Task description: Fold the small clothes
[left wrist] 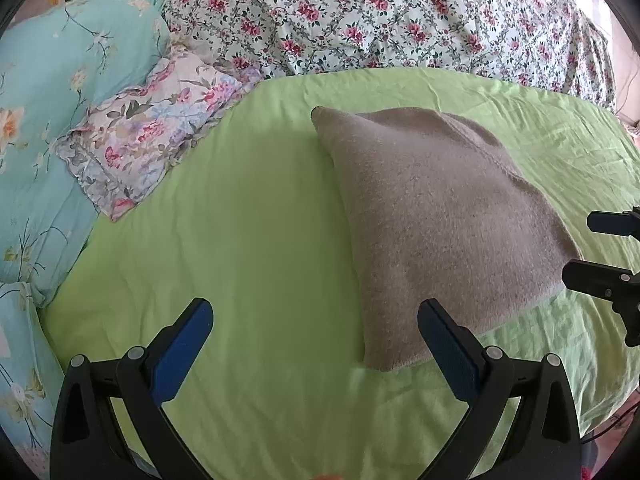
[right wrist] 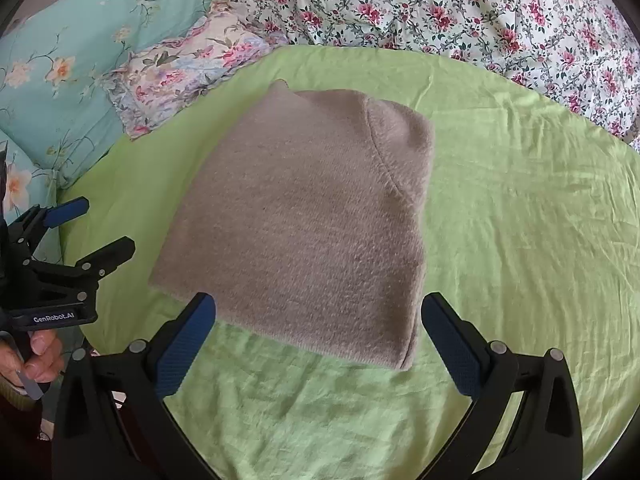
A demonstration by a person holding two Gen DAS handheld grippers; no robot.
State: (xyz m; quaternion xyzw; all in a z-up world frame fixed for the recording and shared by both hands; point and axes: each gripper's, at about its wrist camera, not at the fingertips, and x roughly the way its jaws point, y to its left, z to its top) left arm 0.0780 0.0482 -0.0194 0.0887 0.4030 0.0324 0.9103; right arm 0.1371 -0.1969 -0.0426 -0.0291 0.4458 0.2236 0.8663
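1. Left gripper (left wrist: 316, 336) is hovering over the green sheet (left wrist: 248, 240) with its jaws standing wide apart, nothing between them. Only the blue pads and black finger arms are showing; the handle is cut off by the bottom edge of the left wrist view.
2. Right gripper (right wrist: 318, 330) is also sitting with jaws spread wide, gripping nothing. Its body is cut off at the bottom of the frame too.
3. Folded garment (right wrist: 304, 216), a fuzzy grey-brown knit, is lying flat on the green sheet just ahead of the right gripper's jaws; its near hem is running across the gap between the two pads, partly hidden behind the left pad tip.
4. In the left wrist view the same garment (left wrist: 432, 216) is lying ahead and off to the right of the jaws, its near corner slipping behind the right-hand pad, so whether they are touching is hard to tell.
5. A curved seam is showing near the garment's far right corner in the right wrist view; what kind of clothing it is cannot be made out.
6. A hand (right wrist: 38, 356) is holding the left gripper's handle at the left edge of the right wrist view, mostly cropped.
7. Beyond the jaws, a rose-print quilt (left wrist: 380, 12), a teal floral duvet (left wrist: 60, 80) and a pastel floral pillow (left wrist: 148, 128) are bordering the sheet, all clipped by the fisheye rim.
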